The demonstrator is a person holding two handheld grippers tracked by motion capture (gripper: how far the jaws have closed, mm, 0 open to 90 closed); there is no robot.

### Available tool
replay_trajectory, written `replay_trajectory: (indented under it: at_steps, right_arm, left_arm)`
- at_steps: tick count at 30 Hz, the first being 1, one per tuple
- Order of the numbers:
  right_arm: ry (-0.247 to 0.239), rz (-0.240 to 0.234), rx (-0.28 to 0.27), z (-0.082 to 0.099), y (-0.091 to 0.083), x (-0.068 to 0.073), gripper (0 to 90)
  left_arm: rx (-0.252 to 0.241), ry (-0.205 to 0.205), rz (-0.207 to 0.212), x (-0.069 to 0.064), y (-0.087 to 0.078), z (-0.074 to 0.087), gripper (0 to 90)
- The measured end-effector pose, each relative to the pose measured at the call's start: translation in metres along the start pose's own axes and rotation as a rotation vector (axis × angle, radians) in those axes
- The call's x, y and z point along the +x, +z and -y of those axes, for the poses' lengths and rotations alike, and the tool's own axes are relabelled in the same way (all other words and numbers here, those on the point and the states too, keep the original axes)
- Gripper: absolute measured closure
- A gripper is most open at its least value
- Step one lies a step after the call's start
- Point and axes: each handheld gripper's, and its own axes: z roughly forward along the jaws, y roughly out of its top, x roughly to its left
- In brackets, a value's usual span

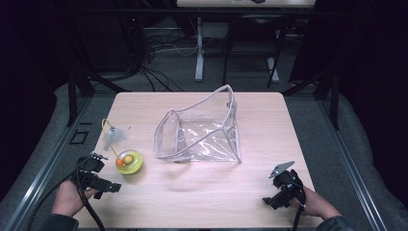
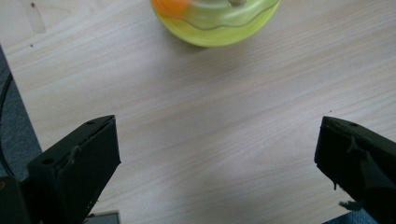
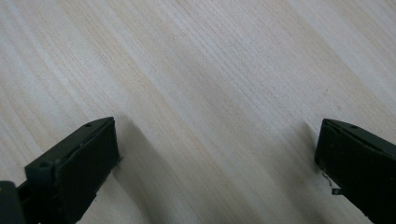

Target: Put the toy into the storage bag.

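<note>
A clear plastic zip pouch point(image 1: 199, 130) lies open in the middle of the wooden table point(image 1: 202, 192), its mouth raised. To its left sits a round yellow-green toy point(image 1: 129, 161) point(image 2: 215, 21) with an orange ball and a wire carrying a feather point(image 1: 114, 137). My left gripper point(image 1: 108, 186) point(image 2: 217, 163) is open at the table's front left, just short of the toy, nothing between its jaws. My right gripper point(image 1: 269, 202) point(image 3: 217, 163) is open over bare wood at the front right, low to the surface.
Beyond the table's far edge stand black frame legs, cables on the floor and a white table leg point(image 1: 199, 48). A metal rail point(image 1: 33, 178) runs along the table's left side. Bare wood lies between the two grippers.
</note>
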Motion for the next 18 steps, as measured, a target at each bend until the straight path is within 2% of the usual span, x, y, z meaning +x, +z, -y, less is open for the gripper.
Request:
replay_trajectory:
  at_steps: [4, 6, 10, 12, 18]
  right_arm:
    - [-0.010, 0.001, 0.005, -0.001, 0.000, 0.000, 0.0]
    - [-0.004, 0.006, 0.003, 0.000, 0.000, 0.000, 0.0]
    - [-0.007, 0.003, 0.008, -0.001, 0.000, 0.000, 0.0]
    - [-0.006, 0.002, 0.009, -0.001, 0.000, 0.000, 0.0]
    - [-0.007, 0.001, 0.003, -0.001, 0.000, 0.000, 0.0]
  left_arm:
    - [-0.007, -0.007, 0.002, 0.001, -0.010, -0.003, 0.3]
    - [-0.027, -0.015, 0.009, 0.002, -0.018, -0.007, 0.8]
    - [-0.044, -0.006, 0.020, -0.001, -0.025, -0.011, 0.4]
    - [-0.054, 0.002, 0.032, -0.003, -0.031, -0.016, 0.4]
    - [-0.101, -0.008, 0.056, -0.003, -0.042, -0.034, 0.2]
